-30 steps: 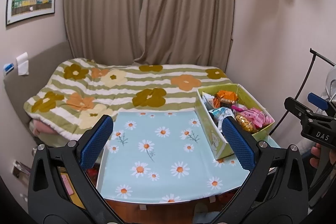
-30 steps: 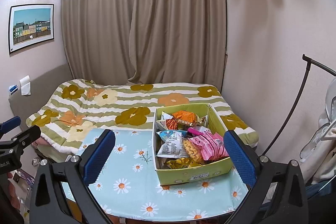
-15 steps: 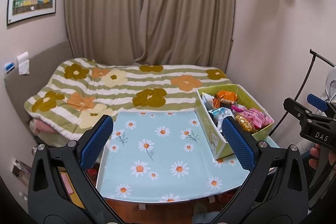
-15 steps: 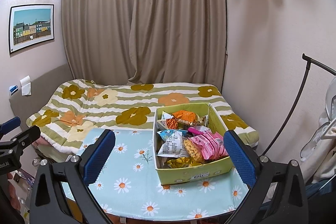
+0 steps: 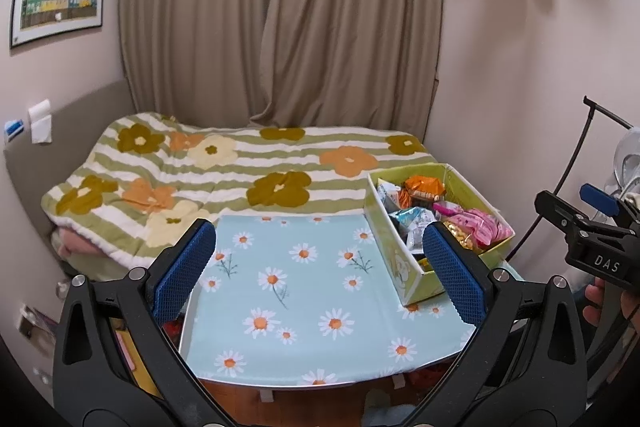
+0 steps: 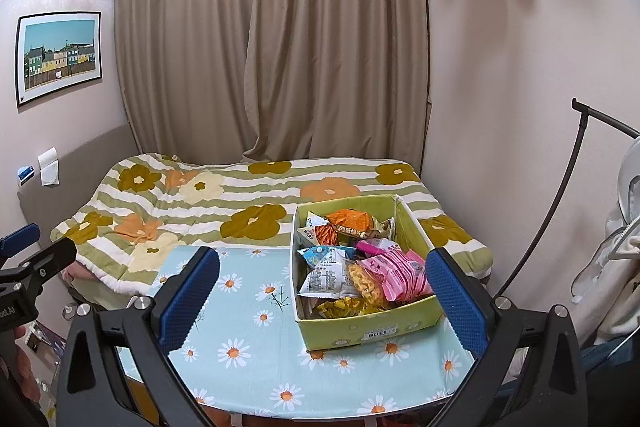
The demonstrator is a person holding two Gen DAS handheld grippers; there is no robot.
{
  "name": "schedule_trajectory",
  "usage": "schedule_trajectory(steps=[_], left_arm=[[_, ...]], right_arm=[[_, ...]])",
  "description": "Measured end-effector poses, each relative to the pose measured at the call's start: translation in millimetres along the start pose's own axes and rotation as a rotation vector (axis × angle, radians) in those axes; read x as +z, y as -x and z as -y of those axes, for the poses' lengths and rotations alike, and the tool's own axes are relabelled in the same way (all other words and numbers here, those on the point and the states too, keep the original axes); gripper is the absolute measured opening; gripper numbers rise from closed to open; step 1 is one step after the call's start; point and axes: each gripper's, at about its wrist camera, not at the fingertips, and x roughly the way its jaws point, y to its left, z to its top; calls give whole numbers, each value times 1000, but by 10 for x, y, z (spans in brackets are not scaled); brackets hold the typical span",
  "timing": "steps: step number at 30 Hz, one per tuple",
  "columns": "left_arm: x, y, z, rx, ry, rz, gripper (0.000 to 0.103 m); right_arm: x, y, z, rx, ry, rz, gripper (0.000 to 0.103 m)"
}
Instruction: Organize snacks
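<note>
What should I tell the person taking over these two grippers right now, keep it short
Left gripper: open, holding nothing, above the daisy-cloth table.
Right gripper: open, holding nothing, facing the green box.
Snacks: all in the green box at the table's right end, piled loosely: an orange bag at the back, a pink pack at front right, a white-and-blue packet at front left, yellow snacks underneath.
Done: nothing visibly taken out; no snack lies on the cloth.
Left: all the sorting. The right gripper sits nearest the box.
</note>
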Motion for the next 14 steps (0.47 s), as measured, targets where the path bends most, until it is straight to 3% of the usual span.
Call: schedule_trajectory(steps=[8, 14], left_arm=[[-48, 29, 134, 69, -46, 16, 103], [-117, -21, 50, 20, -1, 24, 103]], right_arm=[[-12, 12, -14, -2, 4, -4, 103], [-46, -36, -49, 6, 21, -32, 103]])
